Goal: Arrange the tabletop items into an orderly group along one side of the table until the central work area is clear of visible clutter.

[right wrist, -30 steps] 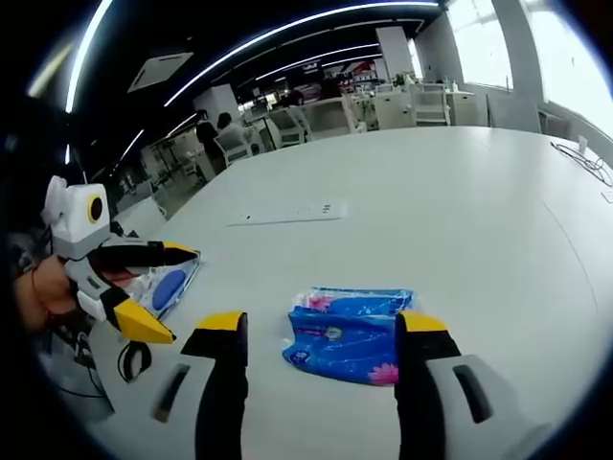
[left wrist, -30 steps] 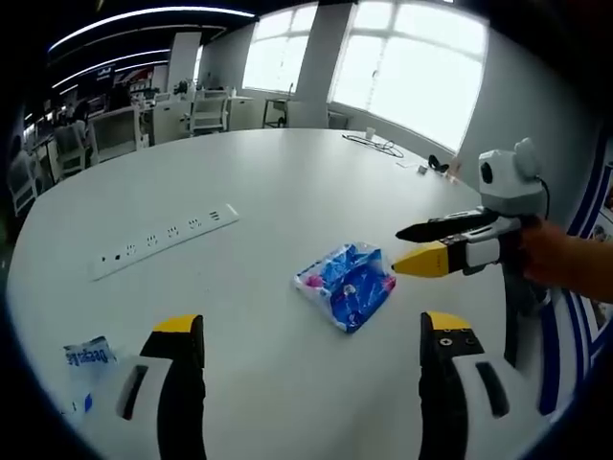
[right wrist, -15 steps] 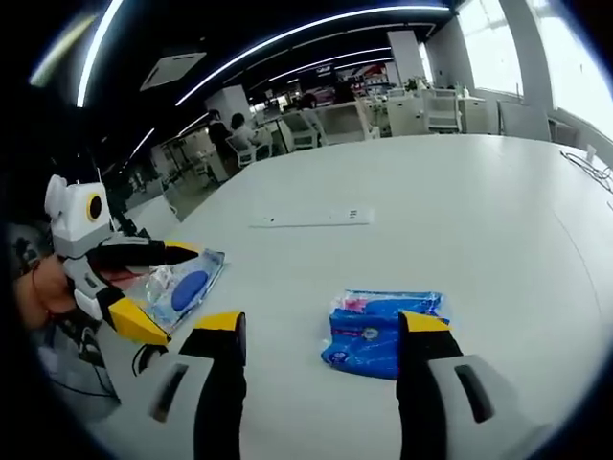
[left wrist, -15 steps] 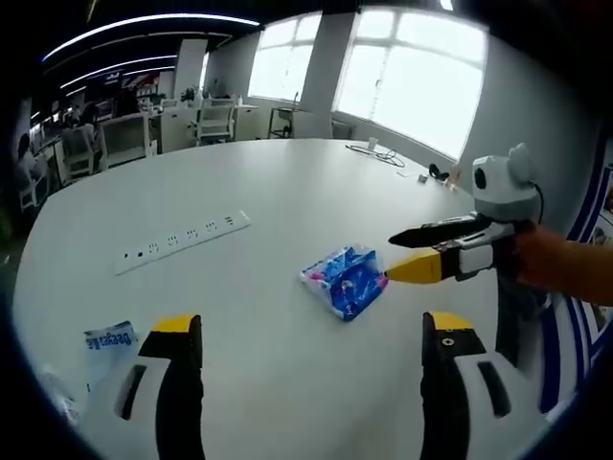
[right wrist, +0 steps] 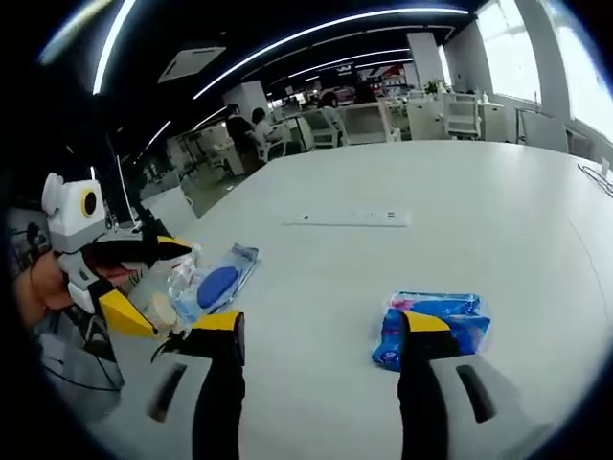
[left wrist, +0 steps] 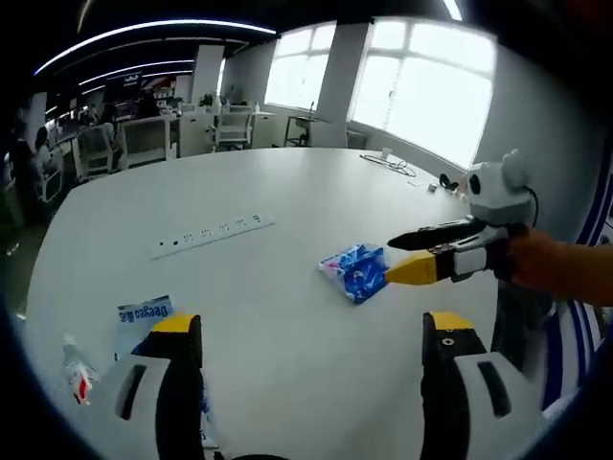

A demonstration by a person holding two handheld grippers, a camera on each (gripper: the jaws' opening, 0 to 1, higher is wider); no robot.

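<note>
A blue tissue packet [left wrist: 354, 271] lies on the white round table [left wrist: 287, 192]. My right gripper [left wrist: 389, 260] reaches in from the right, open, with its tips just beside the packet's right end. In the right gripper view the packet [right wrist: 460, 316] lies partly behind my right-hand jaw, and the right gripper [right wrist: 321, 323] holds nothing. My left gripper [left wrist: 311, 324] is open and empty over the near table. It also appears at the left [right wrist: 168, 287], open, above a clear bag with a blue disc [right wrist: 215, 285].
A white power strip [left wrist: 211, 233] lies across the middle of the table. A clear bag with a blue label [left wrist: 144, 314] and a small white-and-red item [left wrist: 77, 369] lie near the edge. Cables [left wrist: 388, 163] lie at the far side. Office desks and chairs stand beyond.
Both views have drawn back, so the blue packet looks smaller and more of the near table edge with the clear bag shows. Both grippers stay open.
</note>
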